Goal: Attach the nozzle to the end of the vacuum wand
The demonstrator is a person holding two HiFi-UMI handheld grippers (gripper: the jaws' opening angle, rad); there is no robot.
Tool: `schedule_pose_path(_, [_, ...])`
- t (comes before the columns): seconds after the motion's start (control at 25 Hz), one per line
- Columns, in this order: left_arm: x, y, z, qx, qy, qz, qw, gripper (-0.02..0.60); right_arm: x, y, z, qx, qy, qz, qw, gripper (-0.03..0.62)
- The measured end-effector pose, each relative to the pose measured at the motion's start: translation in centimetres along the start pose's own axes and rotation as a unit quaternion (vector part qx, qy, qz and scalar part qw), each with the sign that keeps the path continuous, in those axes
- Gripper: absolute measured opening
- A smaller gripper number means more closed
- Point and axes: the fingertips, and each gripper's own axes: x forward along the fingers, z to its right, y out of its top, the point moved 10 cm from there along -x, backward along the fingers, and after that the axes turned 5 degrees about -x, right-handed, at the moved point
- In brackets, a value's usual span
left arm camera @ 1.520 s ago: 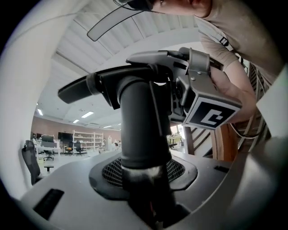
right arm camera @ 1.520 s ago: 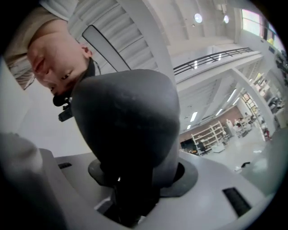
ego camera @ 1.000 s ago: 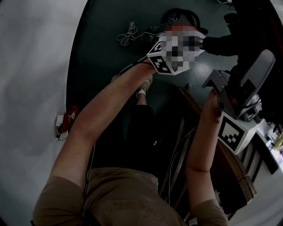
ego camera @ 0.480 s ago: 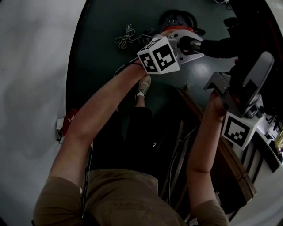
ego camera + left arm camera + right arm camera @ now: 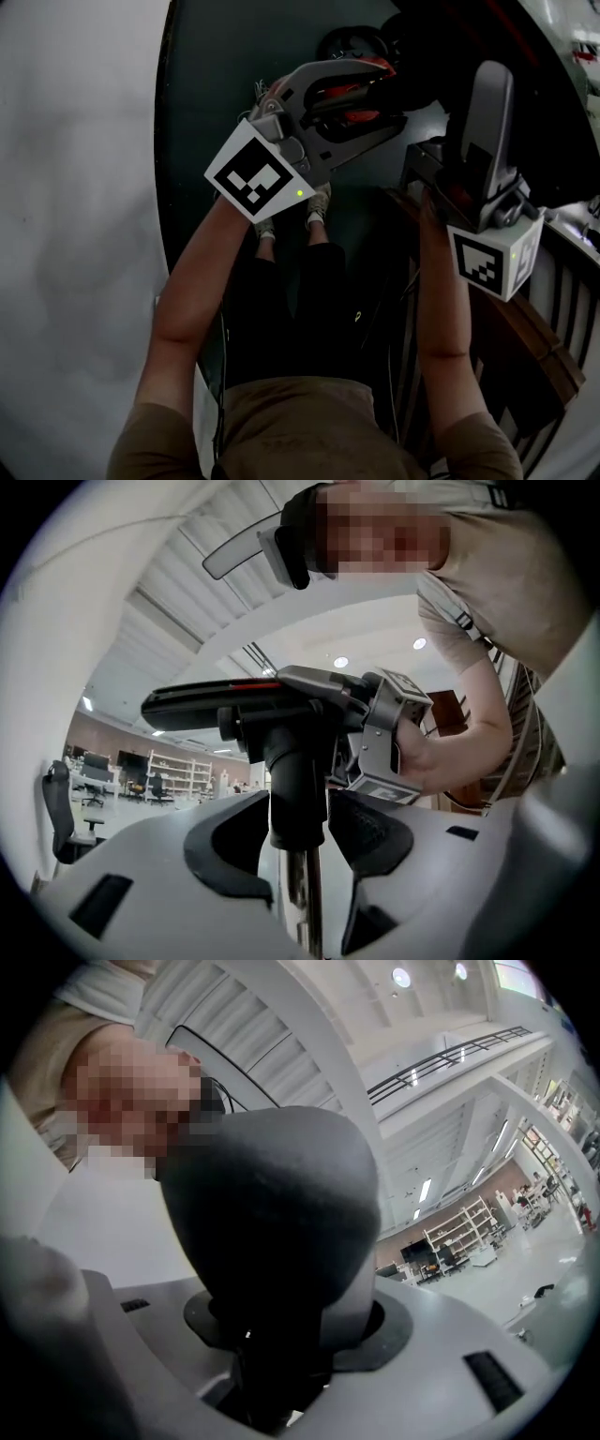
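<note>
The nozzle (image 5: 489,111) is a long grey piece standing up out of my right gripper (image 5: 466,178), which is shut on it. It fills the right gripper view as a dark rounded mass (image 5: 272,1232) between the jaws of the right gripper (image 5: 281,1340). From below, the nozzle (image 5: 234,697) is a black bar with a red stripe. Its black neck (image 5: 296,789) runs down onto the chrome wand (image 5: 306,907). My left gripper (image 5: 298,832) has that neck between its jaws, which are opening. Seen from the head, the left gripper (image 5: 375,94) is raised, its orange pads (image 5: 350,92) apart.
A black round vacuum body (image 5: 349,42) lies on the dark floor (image 5: 211,84) beyond the grippers. A wooden slatted seat (image 5: 530,361) stands at the right. The person's shoes (image 5: 319,202) are below the left gripper. Shelves (image 5: 178,771) and an office chair (image 5: 54,808) stand far off.
My left gripper has risen towards the head camera and its jaws have gone from shut to apart. The right gripper has stayed where it was, still gripping the nozzle.
</note>
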Motion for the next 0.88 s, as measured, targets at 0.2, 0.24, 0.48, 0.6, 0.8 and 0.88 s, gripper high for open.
schedule_pose_path(0.2, [1.0,-0.3,-0.6,0.009,-0.030,-0.013,0.9994,0.184,-0.4,-0.3,0.1,0.013,0.009,0.003,1.000,0.218])
schedule_pose_path(0.24, [1.0,-0.3,-0.5,0.007,-0.029,-0.008,0.9995,0.184,-0.4,-0.2,0.0,0.009,0.016,0.008,1.000,0.217])
schedule_pose_path(0.48, [1.2,-0.4,-0.4,-0.013,-0.019,0.014,0.9996,0.183,-1.6,-2.0,-0.6,-0.056,0.060,-0.081,0.993,0.301])
schedule_pose_path(0.6, [1.1,-0.1,-0.4,0.012,-0.010,-0.015,0.9998,0.183,-2.5,-4.2,-0.4,-0.047,0.067,-0.172,0.982,0.300])
schedule_pose_path(0.8, [1.7,0.2,-0.3,0.048,-0.025,-0.036,0.9979,0.183,-1.1,-4.9,-0.2,0.026,0.073,-0.183,0.980,0.290])
schedule_pose_path(0.88, [1.7,-0.2,-0.4,0.029,-0.025,-0.031,0.9988,0.184,-0.7,-5.5,0.0,0.069,0.074,-0.185,0.978,0.255])
